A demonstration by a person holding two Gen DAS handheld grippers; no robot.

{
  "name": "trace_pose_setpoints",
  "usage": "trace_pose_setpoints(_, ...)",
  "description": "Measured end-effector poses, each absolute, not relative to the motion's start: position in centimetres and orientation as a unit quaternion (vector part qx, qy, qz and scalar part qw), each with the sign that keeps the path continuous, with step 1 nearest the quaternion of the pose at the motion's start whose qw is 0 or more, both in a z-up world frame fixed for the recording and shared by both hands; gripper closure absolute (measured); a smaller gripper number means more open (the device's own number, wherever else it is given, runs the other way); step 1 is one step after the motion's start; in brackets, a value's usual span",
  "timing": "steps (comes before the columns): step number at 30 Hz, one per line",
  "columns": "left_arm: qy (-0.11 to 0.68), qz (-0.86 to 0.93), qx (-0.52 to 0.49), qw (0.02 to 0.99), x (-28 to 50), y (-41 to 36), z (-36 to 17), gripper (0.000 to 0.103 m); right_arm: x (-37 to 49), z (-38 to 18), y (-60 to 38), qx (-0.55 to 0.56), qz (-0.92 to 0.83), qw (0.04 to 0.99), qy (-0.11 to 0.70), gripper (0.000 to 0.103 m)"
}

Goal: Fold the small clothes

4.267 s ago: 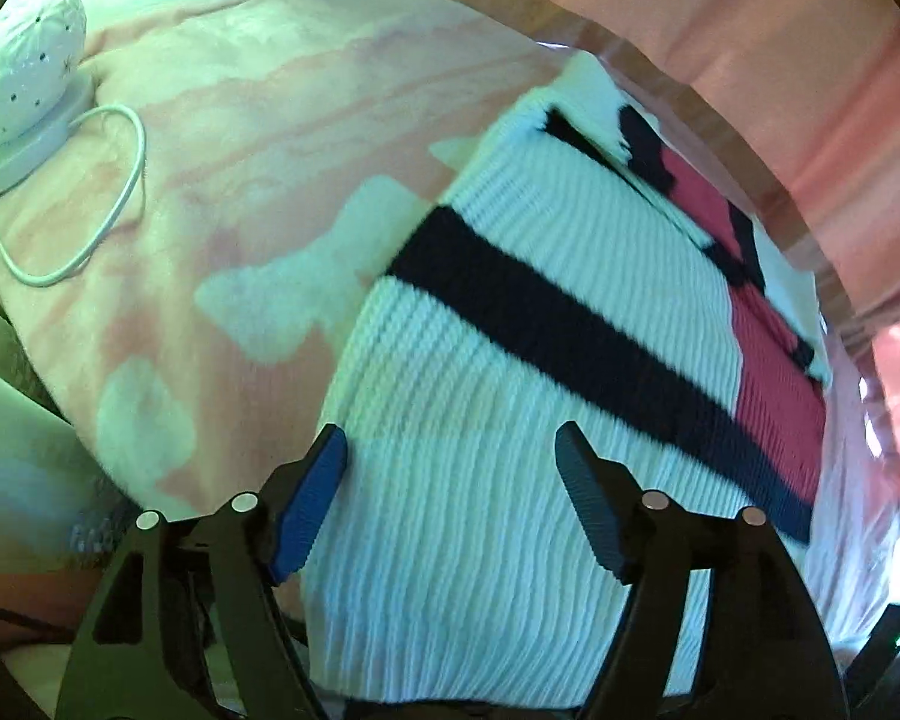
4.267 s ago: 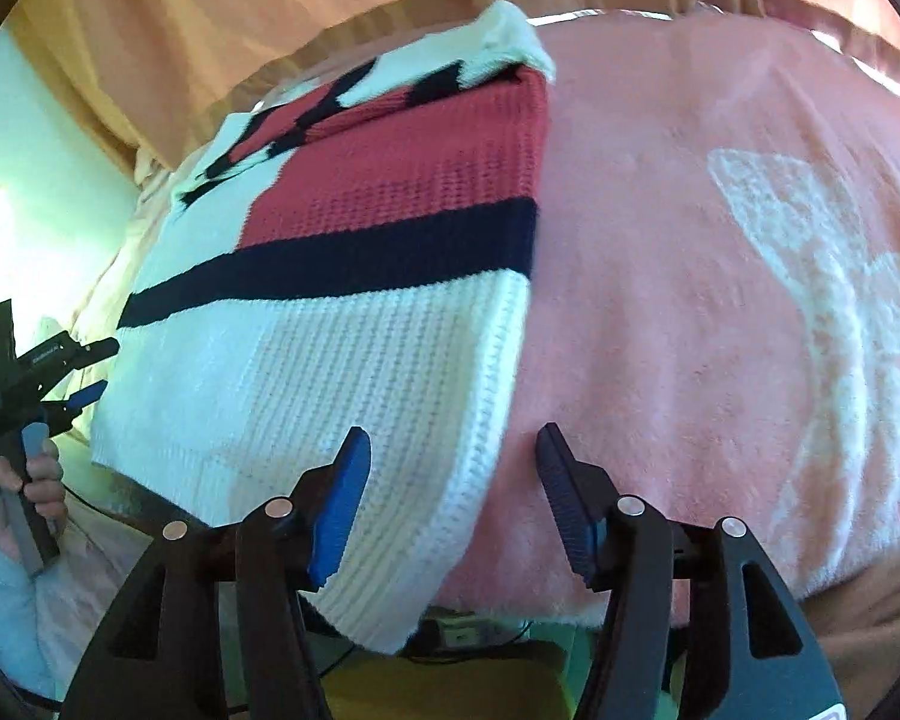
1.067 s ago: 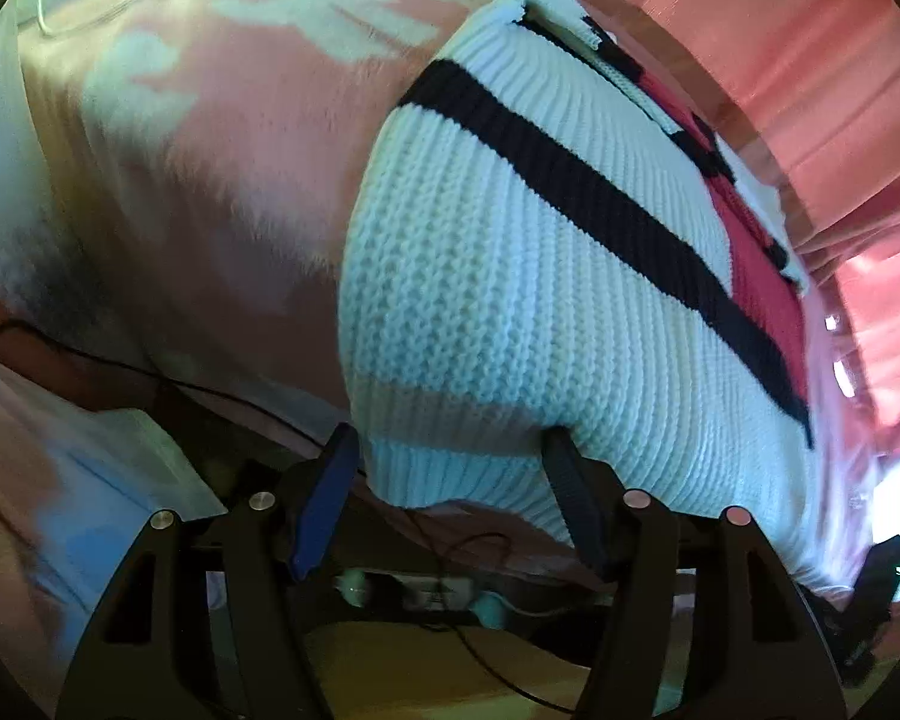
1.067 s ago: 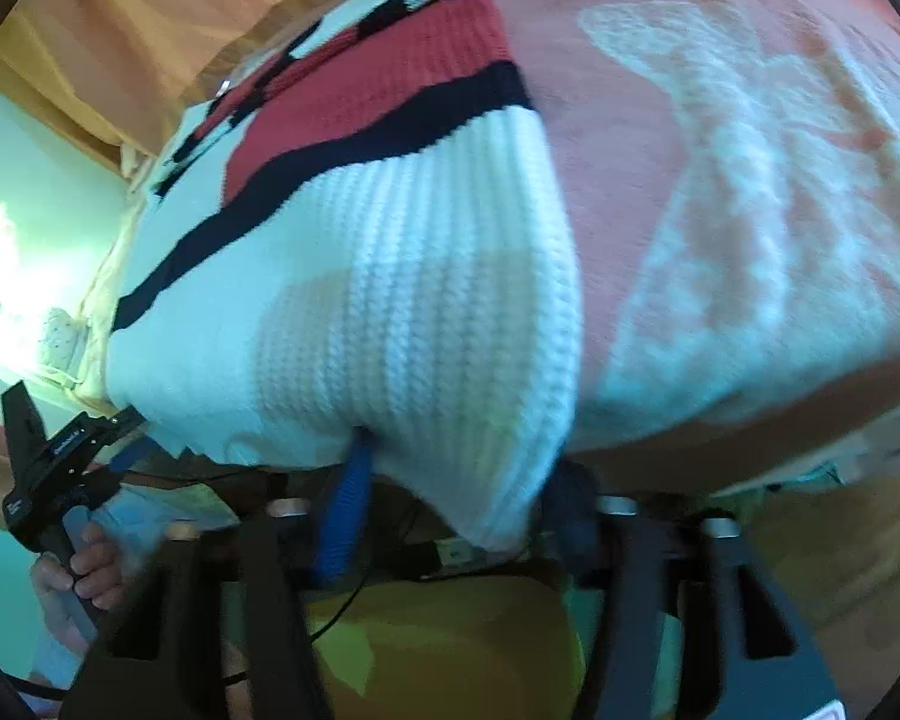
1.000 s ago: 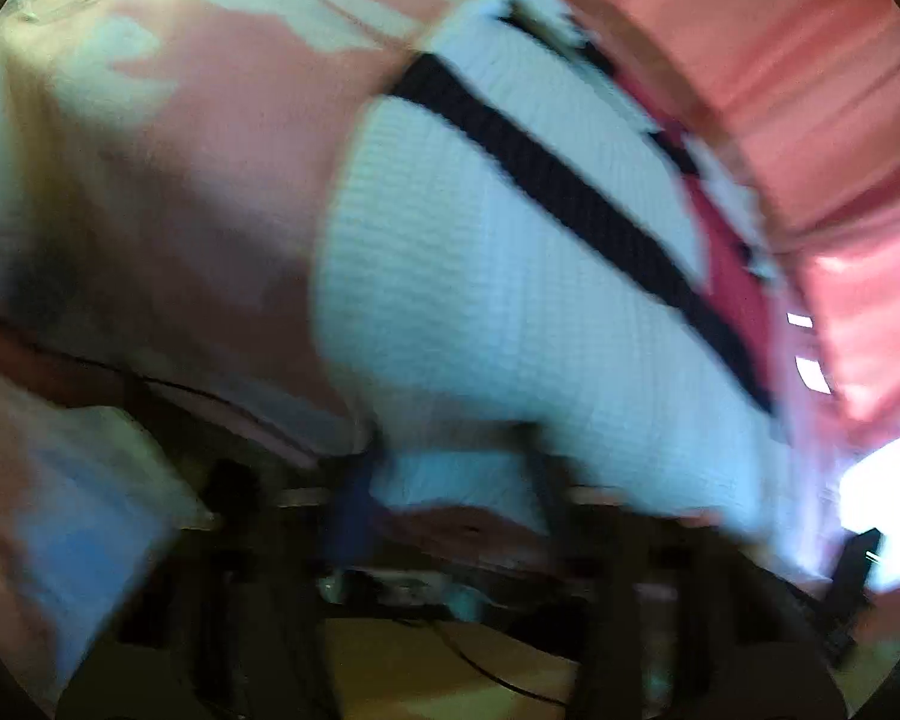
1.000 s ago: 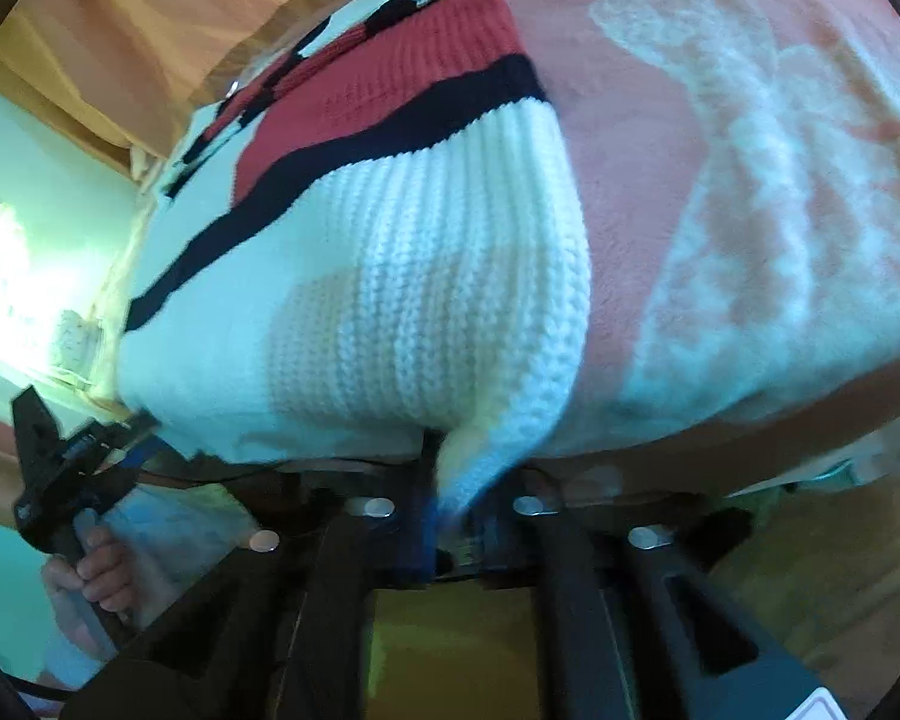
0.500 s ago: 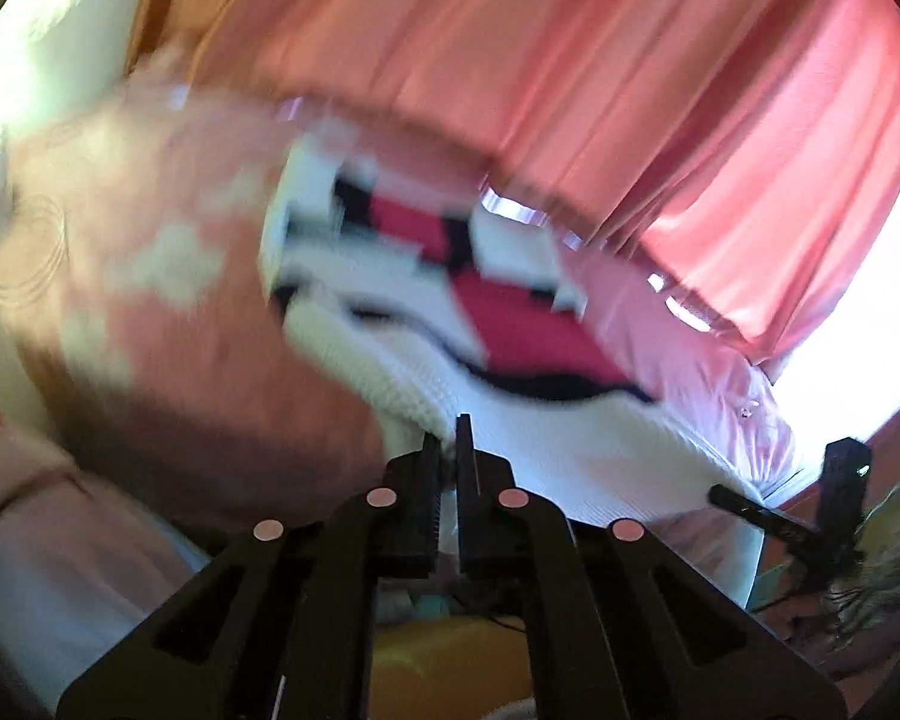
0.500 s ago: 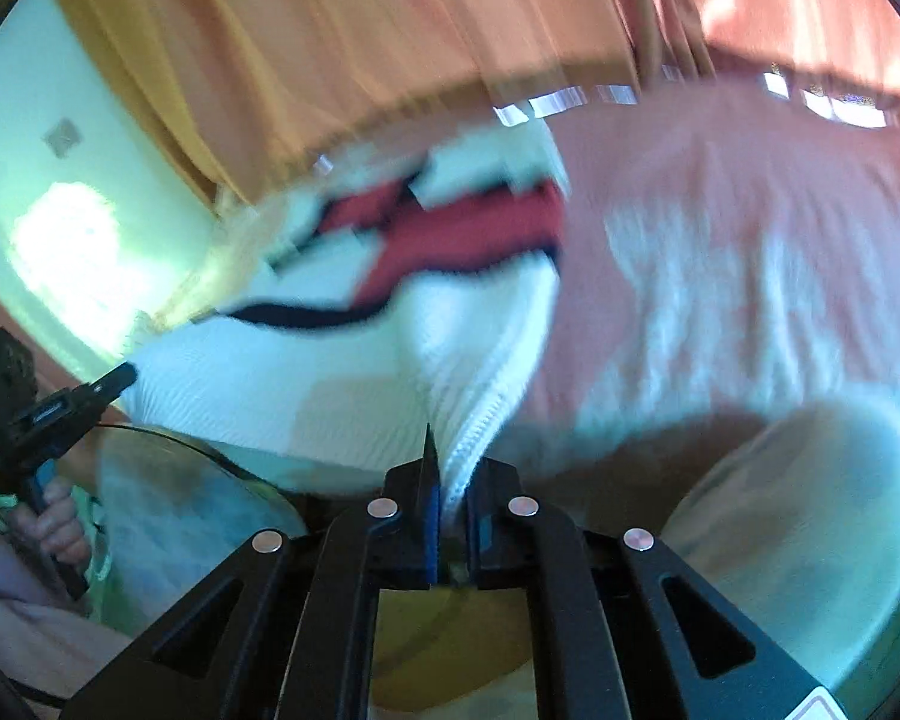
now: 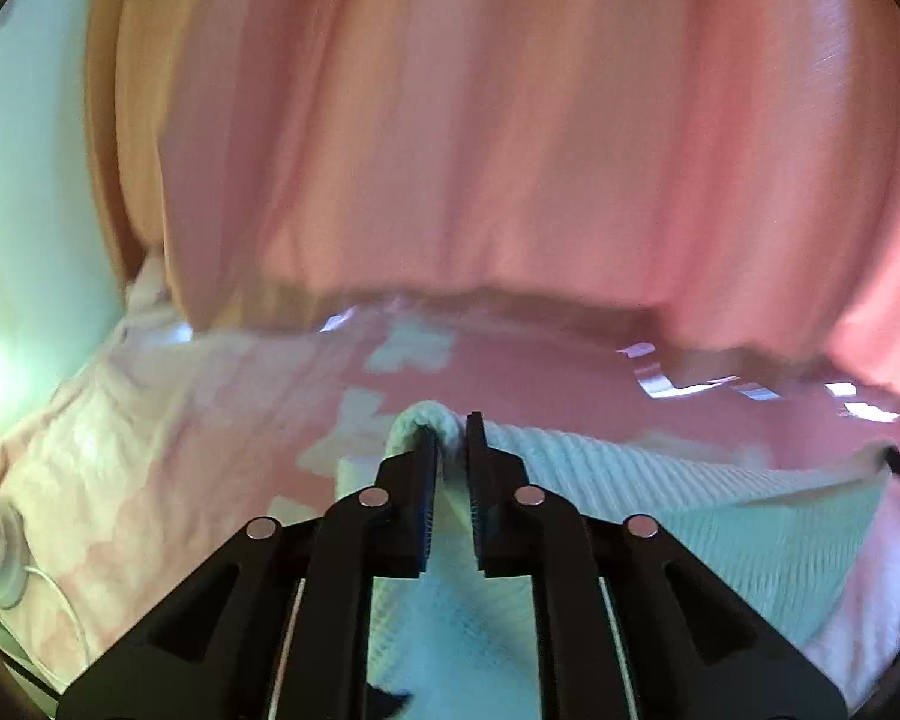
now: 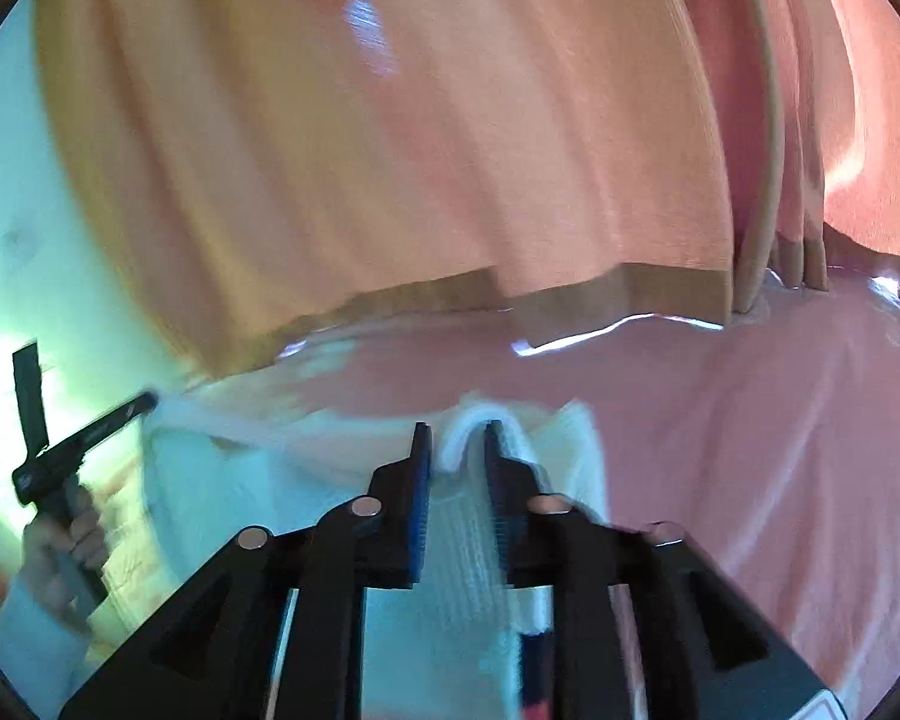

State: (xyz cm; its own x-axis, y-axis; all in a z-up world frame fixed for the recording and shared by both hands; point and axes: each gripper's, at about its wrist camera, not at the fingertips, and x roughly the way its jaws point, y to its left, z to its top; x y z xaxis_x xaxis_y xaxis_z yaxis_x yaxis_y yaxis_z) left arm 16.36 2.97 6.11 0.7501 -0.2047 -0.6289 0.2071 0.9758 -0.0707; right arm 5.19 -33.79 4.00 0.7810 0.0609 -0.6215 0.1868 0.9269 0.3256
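Observation:
A white ribbed knit sweater with navy and red stripes lies on a pink blanket. My left gripper is shut on the sweater's white hem corner, carried forward over the garment. My right gripper is shut on the other hem corner of the sweater. The hem stretches between the two grippers, doubled over the rest of the sweater. The left gripper also shows at the left of the right wrist view, held by a hand. The striped part is mostly hidden beneath.
Pink-orange curtains hang along the far side of the bed and also show in the right wrist view. A white dotted lamp with a white cable sits on the blanket at the left edge. A pale wall is to the left.
Both grippers closed on the hem at the bed's near edge, then lifted and carried it forward over the sweater toward the curtains. The striped top is now covered.

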Motion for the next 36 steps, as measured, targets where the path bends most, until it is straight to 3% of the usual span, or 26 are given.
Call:
trace_pose_setpoints(2,0.393,-0.092,-0.031,0.914,18.6,3.8,3.2,0.091,6.5,2.3,-34.7,0.173,-0.078,0.921,0.340,0.080)
trace_pose_setpoints(3,0.398,-0.108,-0.052,0.909,18.5,4.4,2.3,0.085,6.4,1.7,-34.8,0.173,-0.069,0.923,0.338,0.074)
trace_pose_setpoints(4,0.393,-0.112,-0.060,0.911,17.9,5.0,1.7,0.076,6.2,1.2,-34.9,0.173,-0.067,0.923,0.338,0.069)
trace_pose_setpoints(5,0.390,-0.092,-0.053,0.915,17.2,5.6,1.0,0.055,6.0,0.4,-35.0,0.170,-0.076,0.919,0.348,0.062)
trace_pose_setpoints(6,0.395,-0.090,-0.048,0.913,16.9,5.8,0.9,0.045,6.1,-0.3,-35.1,0.170,-0.076,0.914,0.360,0.061)
trace_pose_setpoints(7,0.394,-0.107,-0.045,0.912,16.6,5.9,1.0,0.043,6.0,-0.7,-35.0,0.169,-0.069,0.911,0.370,0.061)
trace_pose_setpoints(9,0.387,-0.123,-0.011,0.914,16.3,5.6,0.6,0.029,6.5,-1.5,-34.2,0.154,-0.050,0.907,0.389,0.049)
trace_pose_setpoints(14,0.452,-0.116,0.004,0.885,18.9,5.0,-2.9,0.029,9.5,-5.3,-31.5,0.122,0.001,0.885,0.449,0.046)
trace_pose_setpoints(16,0.477,-0.121,-0.007,0.871,19.9,4.7,-4.2,0.045,10.2,-6.7,-30.7,0.114,0.003,0.879,0.463,0.047)
trace_pose_setpoints(18,0.490,-0.126,-0.002,0.863,20.4,4.3,-5.0,0.085,11.0,-8.0,-30.2,0.100,-0.001,0.870,0.482,0.094)
trace_pose_setpoints(19,0.492,-0.124,0.004,0.862,20.6,4.2,-5.2,0.094,11.1,-8.0,-30.2,0.105,0.003,0.870,0.482,0.094)
trace_pose_setpoints(21,0.472,-0.121,0.005,0.874,20.5,4.1,-4.3,0.097,10.2,-5.3,-30.9,0.122,-0.001,0.891,0.438,0.094)
trace_pose_setpoints(24,0.431,-0.104,-0.006,0.896,20.5,5.0,-2.2,0.098,8.7,-1.5,-32.6,0.125,-0.031,0.921,0.368,0.094)
trace_pose_setpoints(28,0.495,-0.065,-0.007,0.866,23.4,6.0,-6.8,0.097,10.4,-7.1,-35.6,0.127,-0.070,0.876,0.459,0.092)
trace_pose_setpoints(31,0.480,-0.073,0.003,0.874,22.9,5.0,-5.5,0.092,10.3,-7.9,-35.6,0.137,-0.068,0.870,0.468,0.084)
trace_pose_setpoints(32,0.468,-0.083,0.001,0.880,22.4,4.6,-4.6,0.084,10.1,-6.9,-35.0,0.123,-0.066,0.877,0.460,0.074)
trace_pose_setpoints(33,0.459,-0.085,-0.001,0.884,22.1,4.5,-4.0,0.065,9.8,-6.1,-34.5,0.116,-0.063,0.885,0.446,0.062)
trace_pose_setpoints(34,0.451,-0.086,-0.007,0.889,21.8,4.3,-3.5,0.055,9.4,-5.3,-33.9,0.110,-0.059,0.895,0.427,0.058)
trace_pose_setpoints(36,0.433,-0.093,-0.028,0.896,21.8,4.1,-2.9,0.050,9.4,-4.7,-32.8,0.096,-0.044,0.903,0.416,0.051)
